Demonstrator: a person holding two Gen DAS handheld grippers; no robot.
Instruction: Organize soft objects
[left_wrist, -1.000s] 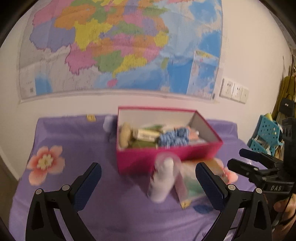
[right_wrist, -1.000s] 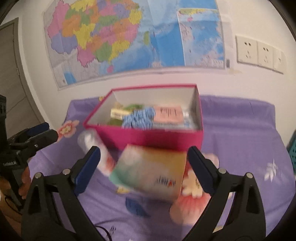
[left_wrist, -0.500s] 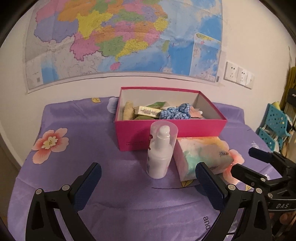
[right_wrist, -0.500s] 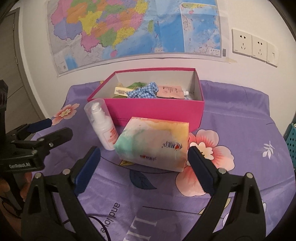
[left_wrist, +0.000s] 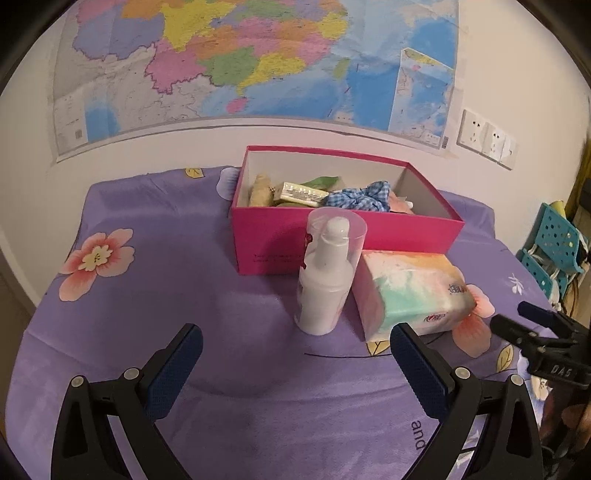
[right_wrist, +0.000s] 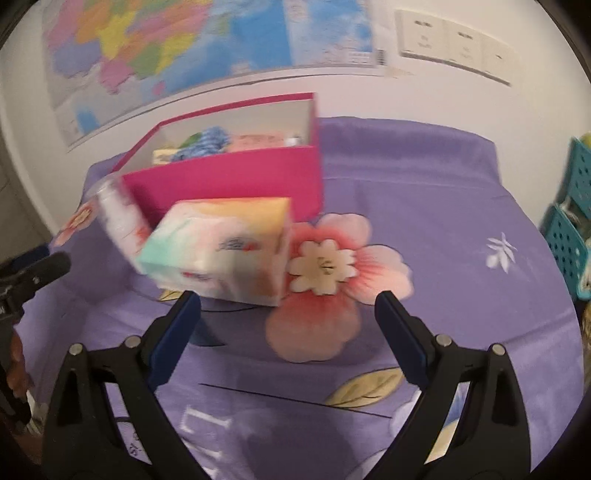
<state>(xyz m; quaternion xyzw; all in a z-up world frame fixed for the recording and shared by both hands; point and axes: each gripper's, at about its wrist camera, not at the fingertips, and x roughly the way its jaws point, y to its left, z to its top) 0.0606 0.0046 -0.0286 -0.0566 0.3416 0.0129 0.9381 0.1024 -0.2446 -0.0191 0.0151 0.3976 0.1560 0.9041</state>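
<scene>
Hovering wide-spread right claw (right_wrist: 288, 321), tissue pack (right_wrist: 221, 243) seemingly just ahead

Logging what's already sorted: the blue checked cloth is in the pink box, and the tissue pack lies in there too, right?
Not quite. The tissue pack lies outside the pink box, on the purple cloth in front of it, as the left wrist view shows. The blue checked cloth is inside.

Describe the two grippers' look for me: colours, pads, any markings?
Both match: the left gripper and right gripper have black plastic arms with silver screws, ending in textured dark-blue pads. Seen from the left camera, the right gripper carries white lettering reading "DAS". Part of a bare hand shows behind it; no sleeve is visible.
</scene>
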